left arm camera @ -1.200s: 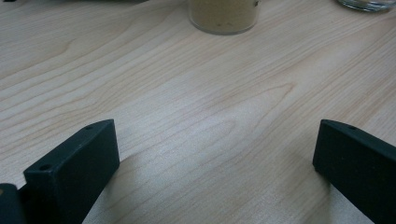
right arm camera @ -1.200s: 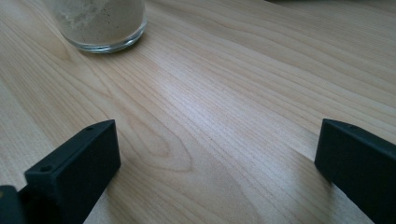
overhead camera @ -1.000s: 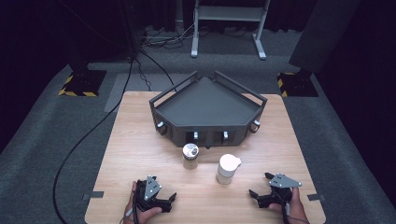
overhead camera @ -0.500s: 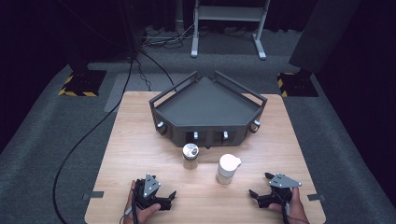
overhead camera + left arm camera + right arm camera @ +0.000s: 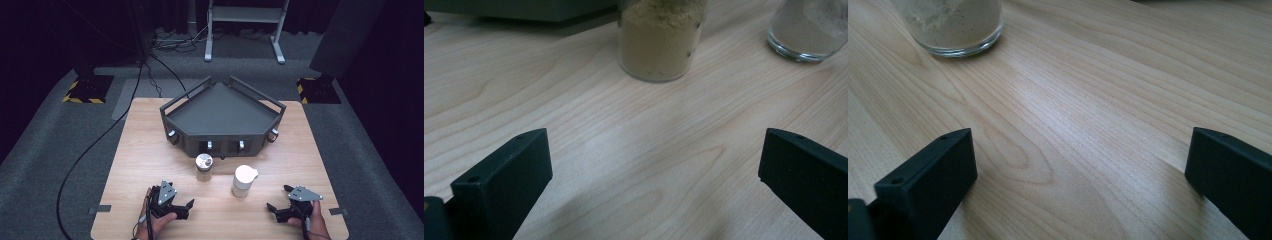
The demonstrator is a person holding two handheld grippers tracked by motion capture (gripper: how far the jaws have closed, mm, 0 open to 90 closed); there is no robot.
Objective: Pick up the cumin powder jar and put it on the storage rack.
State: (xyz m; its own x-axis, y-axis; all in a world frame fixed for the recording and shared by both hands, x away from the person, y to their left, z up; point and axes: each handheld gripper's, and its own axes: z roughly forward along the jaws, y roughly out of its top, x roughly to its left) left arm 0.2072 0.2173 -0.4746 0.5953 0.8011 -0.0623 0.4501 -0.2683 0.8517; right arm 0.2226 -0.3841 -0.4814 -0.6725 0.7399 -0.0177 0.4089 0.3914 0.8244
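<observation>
We are holding left gripper point(image 5: 186, 204) low over near edge of wooden table point(image 5: 150, 150), jaws spread wide, gripping nothing. Right gripper point(image 5: 276, 206) likewise gaping, unloaded. Metal-capped spice jar point(image 5: 203, 166) and white-lidded jar point(image 5: 243, 180) are standing upright between grippers, just before dark tray point(image 5: 220, 112), apart from both.

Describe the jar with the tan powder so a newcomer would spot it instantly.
Start at the dark angular tray on the wooden table. Just before its front edge stand two containers. The spice jar is the left one, with a shiny metal cap, unlike the white jar beside it.
</observation>
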